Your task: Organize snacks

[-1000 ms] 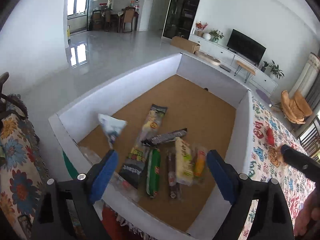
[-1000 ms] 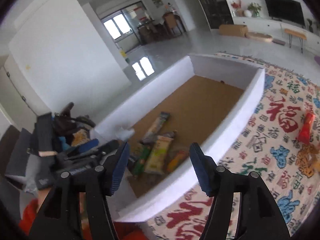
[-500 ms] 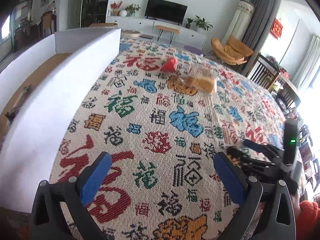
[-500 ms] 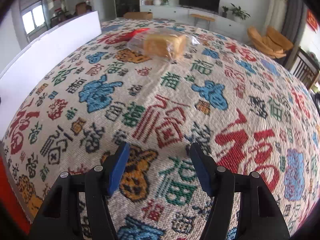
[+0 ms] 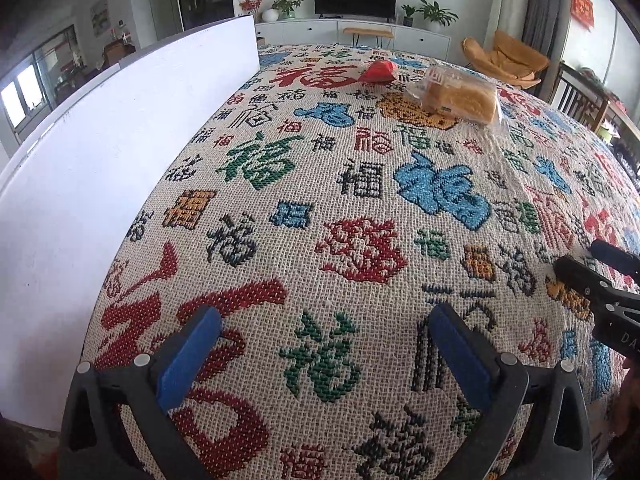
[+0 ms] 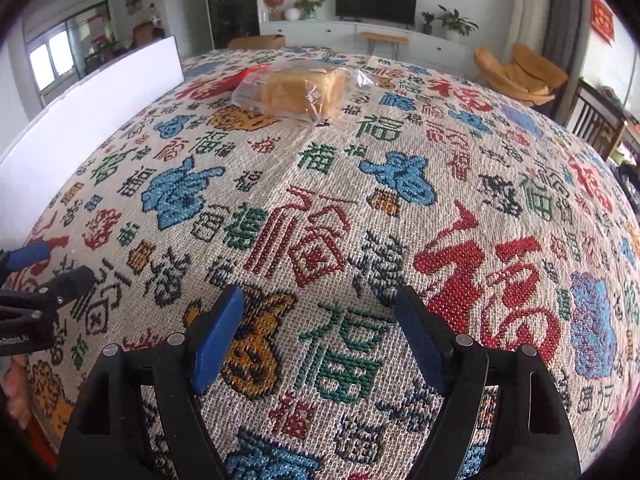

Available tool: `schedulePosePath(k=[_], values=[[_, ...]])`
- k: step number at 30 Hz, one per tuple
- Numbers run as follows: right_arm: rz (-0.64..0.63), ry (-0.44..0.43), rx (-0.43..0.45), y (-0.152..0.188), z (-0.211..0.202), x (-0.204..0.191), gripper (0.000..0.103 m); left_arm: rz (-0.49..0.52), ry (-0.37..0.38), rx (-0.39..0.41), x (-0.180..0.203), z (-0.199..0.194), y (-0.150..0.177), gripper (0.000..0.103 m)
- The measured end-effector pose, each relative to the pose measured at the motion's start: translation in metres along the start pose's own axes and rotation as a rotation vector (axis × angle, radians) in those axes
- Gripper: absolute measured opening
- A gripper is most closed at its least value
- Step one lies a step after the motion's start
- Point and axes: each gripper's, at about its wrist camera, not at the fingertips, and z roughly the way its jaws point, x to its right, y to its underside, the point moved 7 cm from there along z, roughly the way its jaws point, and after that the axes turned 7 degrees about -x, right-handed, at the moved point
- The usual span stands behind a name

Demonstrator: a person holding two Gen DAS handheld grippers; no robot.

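1. Under both grippers: woven tablecloth (image 5: 360, 184) patterned with red, blue, green and orange characters; no item between either pair of fingers.
2. Left gripper (image 5: 324, 344): blue-padded jaws spread wide, just been opening, gripping nothing; only cloth in the gap.
3. Right gripper (image 6: 320, 332): blue-padded jaws apart, just been opening further, gripping nothing; only cloth in the gap.
4. Far ahead of the left gripper, slightly right of its line: bagged loaf of bread (image 5: 460, 96) in clear plastic, lying on the cloth. Same loaf (image 6: 304, 88) far ahead of the right gripper, slightly left of its line.
5. Just left of the loaf, equally far from the left gripper: red snack packet (image 5: 380, 71), touching or nearly touching the bag; contact not clear. In the right wrist view mostly hidden behind the loaf.
6. To the left of both grippers: white box wall (image 5: 100, 160), upright along the cloth's edge; contents out of sight.
7. At the right edge of the left wrist view: tip of the right gripper (image 5: 600, 276), low over the cloth.
8. At the left edge of the right wrist view: tip of the left gripper (image 6: 40, 272).
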Motion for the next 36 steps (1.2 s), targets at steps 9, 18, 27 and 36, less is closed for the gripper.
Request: schedulePosePath(k=[9, 18, 27, 36], values=[[0.0, 0.001, 0.0, 0.0002, -0.0003, -0.0002, 0.081, 0.002, 0.006, 0.002, -0.0005, -0.0006, -0.001, 0.103], [0.0, -0.001, 0.0, 0.0, -0.0004, -0.0002, 0.081, 0.003, 0.006, 0.008, -0.0012, 0.0005, -0.0023, 0.103], [0.0, 0.0, 0.0, 0.0001, -0.0004, -0.0001, 0.081, -0.002, 0.002, 0.011, -0.0007, 0.0006, -0.0033, 0.103], [0.001, 0.0, 0.001, 0.0001, -0.0006, -0.0002, 0.081, -0.001, 0.003, 0.009, -0.0008, 0.0011, -0.0034, 0.103]])
